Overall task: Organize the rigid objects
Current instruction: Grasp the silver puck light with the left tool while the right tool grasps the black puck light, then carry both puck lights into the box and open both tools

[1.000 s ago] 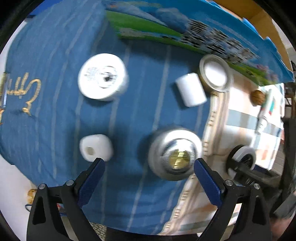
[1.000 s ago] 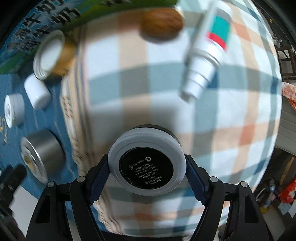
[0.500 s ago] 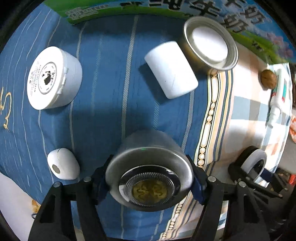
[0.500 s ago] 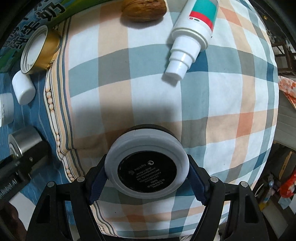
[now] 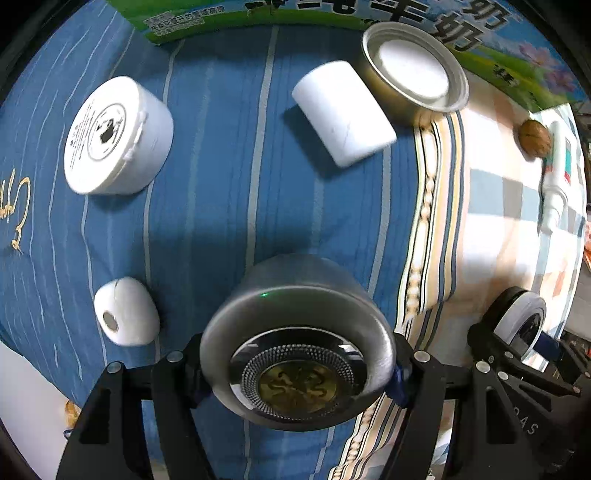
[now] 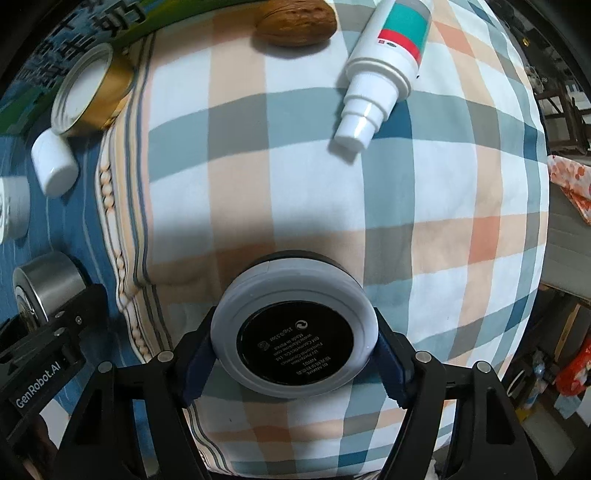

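My left gripper (image 5: 297,363) is shut on a silver metal can (image 5: 299,332), gold emblem on its end facing the camera, over the blue striped cloth (image 5: 229,192). My right gripper (image 6: 293,349) is shut on a round grey compact with a black label (image 6: 293,328), over the plaid cloth (image 6: 295,177). On the blue cloth lie a white round jar (image 5: 114,136), a small white cap (image 5: 127,312), a white cylinder (image 5: 343,112) and a gold tin with a white inside (image 5: 413,79). The silver can also shows in the right wrist view (image 6: 46,282).
A walnut (image 6: 295,22) and a white spray bottle with a teal and red label (image 6: 384,70) lie on the plaid cloth at the far side. A green and blue printed carton (image 5: 332,14) stands behind the cloths. A beaded seam (image 5: 424,229) joins the two cloths.
My left gripper moved forward around the silver can and shut on it. My right gripper kept holding the compact and shifted slightly over the plaid cloth.
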`<act>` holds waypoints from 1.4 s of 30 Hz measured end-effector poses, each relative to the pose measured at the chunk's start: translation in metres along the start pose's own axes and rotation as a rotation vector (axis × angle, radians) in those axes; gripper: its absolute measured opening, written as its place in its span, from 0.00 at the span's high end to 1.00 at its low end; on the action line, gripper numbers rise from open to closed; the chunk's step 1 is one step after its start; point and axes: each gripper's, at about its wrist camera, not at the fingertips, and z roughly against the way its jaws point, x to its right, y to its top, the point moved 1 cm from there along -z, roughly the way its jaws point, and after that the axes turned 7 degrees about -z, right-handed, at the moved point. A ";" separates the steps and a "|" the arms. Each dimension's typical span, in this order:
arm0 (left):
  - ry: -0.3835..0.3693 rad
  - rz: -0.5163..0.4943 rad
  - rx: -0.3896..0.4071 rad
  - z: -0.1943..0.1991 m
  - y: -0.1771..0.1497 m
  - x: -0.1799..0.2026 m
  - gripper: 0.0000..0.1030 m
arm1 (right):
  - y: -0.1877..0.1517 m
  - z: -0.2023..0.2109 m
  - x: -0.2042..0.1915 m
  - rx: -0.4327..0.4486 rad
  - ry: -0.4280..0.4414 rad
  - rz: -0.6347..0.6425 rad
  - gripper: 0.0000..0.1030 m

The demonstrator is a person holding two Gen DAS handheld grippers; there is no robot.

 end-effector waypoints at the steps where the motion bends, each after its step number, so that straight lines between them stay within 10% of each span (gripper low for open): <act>1: 0.002 -0.004 0.002 0.003 -0.003 0.010 0.34 | -0.005 0.001 -0.002 0.004 -0.003 0.009 0.25; 23: -0.044 -0.112 0.192 0.116 -0.072 -0.008 0.34 | -0.088 0.097 -0.019 0.149 0.101 0.025 0.26; 42: -0.111 -0.077 0.369 0.220 0.052 0.008 0.34 | 0.009 0.196 -0.007 0.292 0.241 0.059 0.26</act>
